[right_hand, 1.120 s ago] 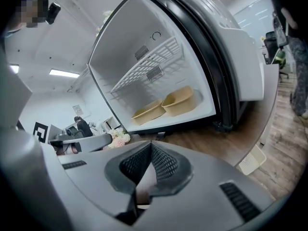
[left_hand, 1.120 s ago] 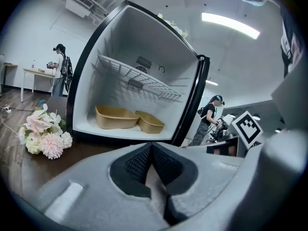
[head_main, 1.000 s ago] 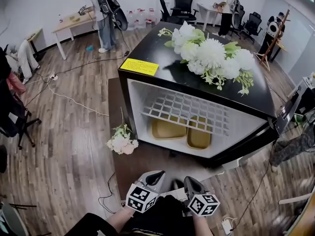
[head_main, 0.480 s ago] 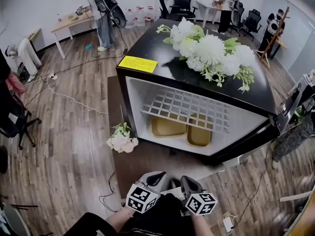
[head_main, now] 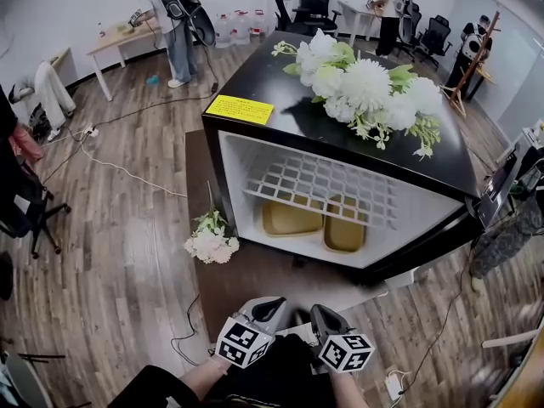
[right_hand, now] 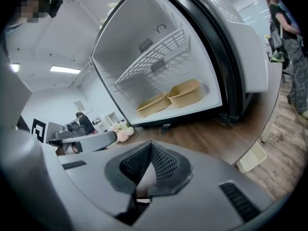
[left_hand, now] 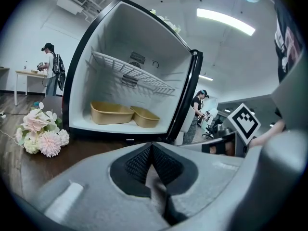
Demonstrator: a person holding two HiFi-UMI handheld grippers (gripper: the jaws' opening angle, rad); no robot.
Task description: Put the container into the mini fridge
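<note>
- The fridge (head_main: 289, 130) stands open at 12 o'clock from the grippers. The left container (head_main: 291, 219) and the right container (head_main: 343, 236) lie side by side on its floor, under the shelf (head_main: 319, 189).
- The left gripper (head_main: 270, 308) and right gripper (head_main: 323, 313) hang close to the person's body. The jaws of both are pressed together, with nothing between them.
- The placing step looks finished.
- The next move is probably to swing the door (right_hand: 245, 47) closed from 3 o'clock, which takes a push and no grasp.
</note>
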